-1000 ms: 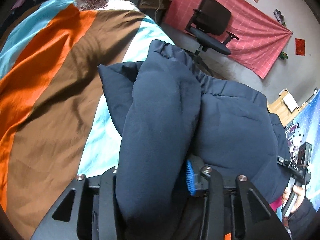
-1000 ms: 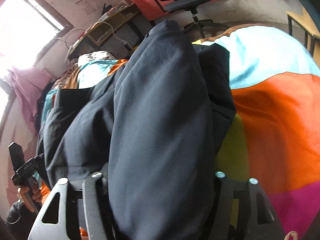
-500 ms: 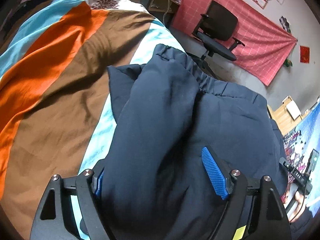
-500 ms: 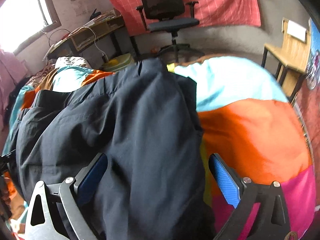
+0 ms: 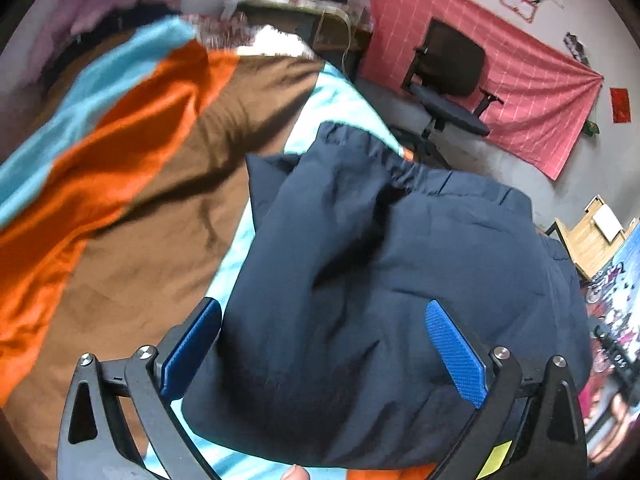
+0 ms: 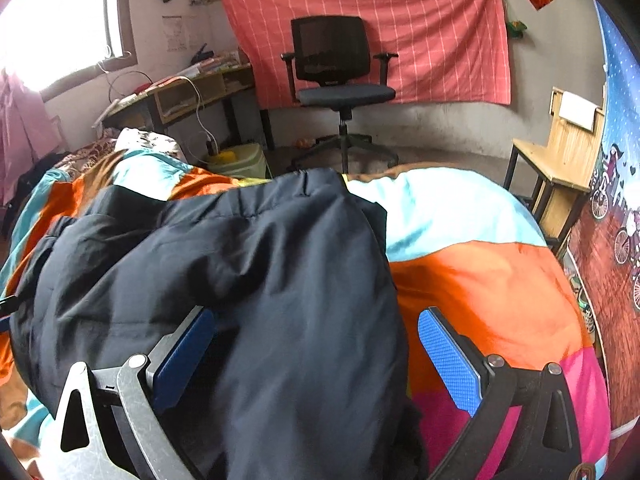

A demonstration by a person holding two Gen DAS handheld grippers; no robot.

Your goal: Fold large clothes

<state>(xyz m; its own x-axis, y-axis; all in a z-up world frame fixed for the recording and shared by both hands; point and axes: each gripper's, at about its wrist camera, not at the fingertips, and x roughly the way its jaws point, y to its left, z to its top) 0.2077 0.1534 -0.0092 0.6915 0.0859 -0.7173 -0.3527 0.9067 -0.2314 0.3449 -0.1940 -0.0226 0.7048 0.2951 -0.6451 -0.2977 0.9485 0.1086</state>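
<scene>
Risk first: springing back open of the puffy fold, since nothing clamps it now. Left gripper [image 5: 320, 352] spread wide, blue pads [image 5: 456, 354] either side of the cloth and pinching nothing; right gripper [image 6: 316, 354] likewise splayed, pads [image 6: 448, 360] standing off the fabric on the one side at least (the other pad half hidden against the cloth, contact hard to judge). Likely trouble from the padding itself: thick, slippery shell, air trapped inside, so a folded sleeve or flap apt to slide off the heap or puff up out of shape. Second hazard: the far hem close to the bed's edge near the office chair [image 6: 340, 68], so a careless push could send part of the bundle over the side. Third: a regrasp taken too shallow, catching only the top layer and peeling the fold apart. As for looks: dark navy padded jacket [image 5: 400, 272], lying bunched in a thick rounded mound on the striped bedspread [image 5: 132, 200], over its pale blue band with brown and orange bands beside it; elastic gathered hem at the far end, quilting seams across the body, creases soft and rounded, edges not squared.
</scene>
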